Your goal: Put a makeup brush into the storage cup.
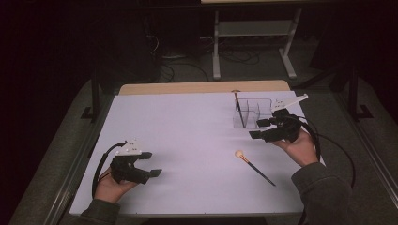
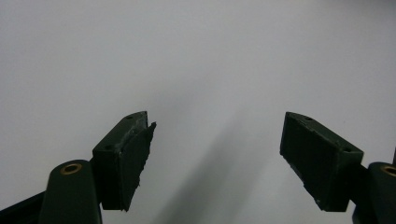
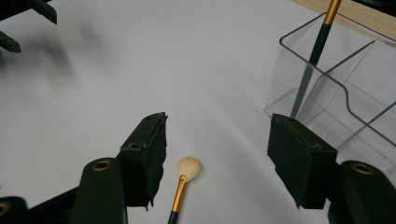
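A makeup brush [image 1: 253,164] with a pale tuft, gold ferrule and dark handle lies flat on the white table; in the right gripper view the brush [image 3: 183,184] sits below and between the jaws, untouched. A clear plastic organizer [image 1: 253,112] with compartments stands at the back right, and a second brush [image 1: 238,108] leans upright in its left compartment. My right gripper [image 1: 262,129] hovers open just in front of the organizer [image 3: 327,88]. At the front left my left gripper [image 1: 151,164] stays open over bare table, nothing between its fingers [image 2: 125,158].
The white table top [image 1: 187,136] has a wooden strip along its far edge. Dark floor with cables and a white-legged stand lies beyond. In the right gripper view the left gripper [image 3: 18,23] appears at the top left corner.
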